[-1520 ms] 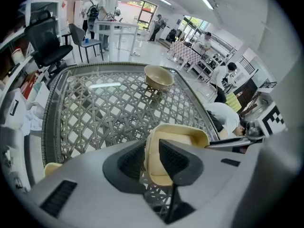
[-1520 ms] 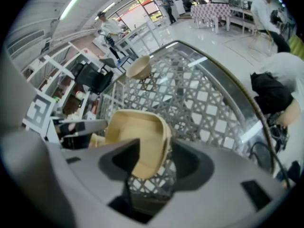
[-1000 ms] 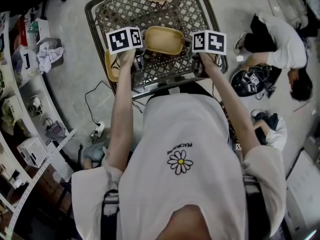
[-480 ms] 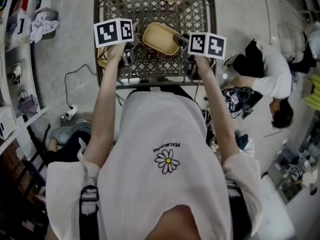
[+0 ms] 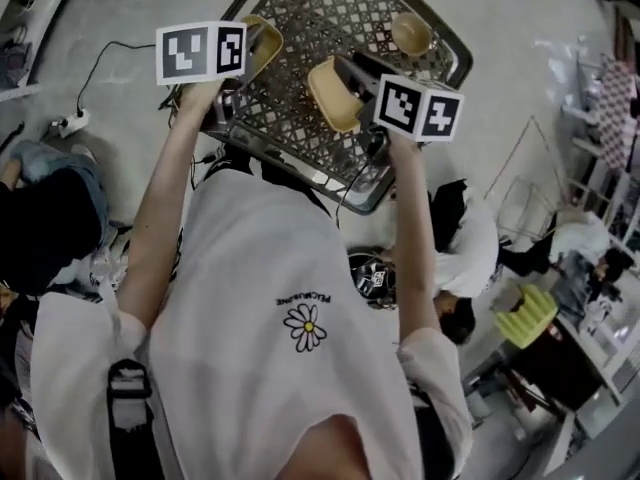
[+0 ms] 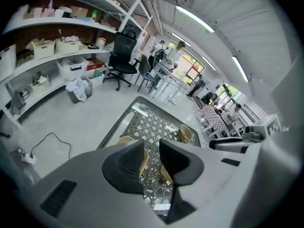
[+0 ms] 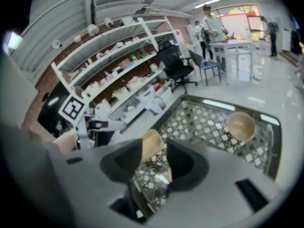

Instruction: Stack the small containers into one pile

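Head view: the person is holding both grippers over a lattice-topped table (image 5: 300,8). The left gripper (image 5: 240,68) is carrying a tan dish, the left dish (image 5: 258,40), tipped over the table's left edge. The right gripper (image 5: 350,76) is carrying the right dish (image 5: 330,96), tilted on edge near the middle of the table. A small round bowl (image 5: 411,33) is sitting alone at the far right, well apart from both dishes.

Left gripper view: the jaws are standing about half closed. The left dish's rim is running down the inner face of one jaw, so they appear to be pinching it. The table is showing through the rest of the gap.

Right gripper view: the jaws are standing fairly wide and have just been closing. The right dish is sticking up between them, seemingly gripped by its wall. The bowl is resting upright on the table beyond, to the right.

Progress, as a judgement: the stacking is only beginning. No container is sitting inside another yet. Two are gripped and seemingly lifted, and one is untouched. What is left is setting one dish down, nesting the other on it, then adding the bowl to make a single pile.
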`<action>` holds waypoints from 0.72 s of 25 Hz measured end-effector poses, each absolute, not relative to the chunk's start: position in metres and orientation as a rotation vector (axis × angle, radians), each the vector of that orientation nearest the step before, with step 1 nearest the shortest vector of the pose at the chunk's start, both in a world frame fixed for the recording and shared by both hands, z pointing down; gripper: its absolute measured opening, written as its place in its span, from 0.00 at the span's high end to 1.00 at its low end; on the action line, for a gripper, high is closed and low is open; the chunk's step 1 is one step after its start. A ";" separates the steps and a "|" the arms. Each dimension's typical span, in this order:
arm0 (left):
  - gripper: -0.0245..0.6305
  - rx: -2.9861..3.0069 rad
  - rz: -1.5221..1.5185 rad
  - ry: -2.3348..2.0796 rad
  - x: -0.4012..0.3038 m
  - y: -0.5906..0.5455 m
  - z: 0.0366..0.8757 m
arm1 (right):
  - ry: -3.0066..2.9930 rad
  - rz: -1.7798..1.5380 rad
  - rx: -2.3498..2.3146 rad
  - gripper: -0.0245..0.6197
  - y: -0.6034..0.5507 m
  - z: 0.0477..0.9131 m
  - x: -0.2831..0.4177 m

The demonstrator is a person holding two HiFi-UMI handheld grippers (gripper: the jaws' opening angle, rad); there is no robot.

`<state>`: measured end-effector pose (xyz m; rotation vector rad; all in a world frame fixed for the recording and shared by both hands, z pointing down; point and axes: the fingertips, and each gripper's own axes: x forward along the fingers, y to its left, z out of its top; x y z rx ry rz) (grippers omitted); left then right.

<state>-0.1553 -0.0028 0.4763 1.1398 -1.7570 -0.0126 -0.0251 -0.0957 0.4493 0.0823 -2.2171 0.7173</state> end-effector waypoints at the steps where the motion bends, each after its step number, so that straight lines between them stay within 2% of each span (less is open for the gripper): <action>1: 0.77 1.098 -0.039 -1.773 -0.158 0.009 0.480 | -2.211 0.678 0.028 0.69 -0.092 0.448 -0.035; 10: 0.77 0.862 -0.170 -1.791 -0.157 0.074 0.519 | -2.072 0.360 -0.295 0.69 -0.065 0.462 -0.103; 18: 0.77 0.739 -0.212 -1.721 -0.144 0.085 0.568 | -1.886 0.250 -0.392 0.69 -0.052 0.525 -0.142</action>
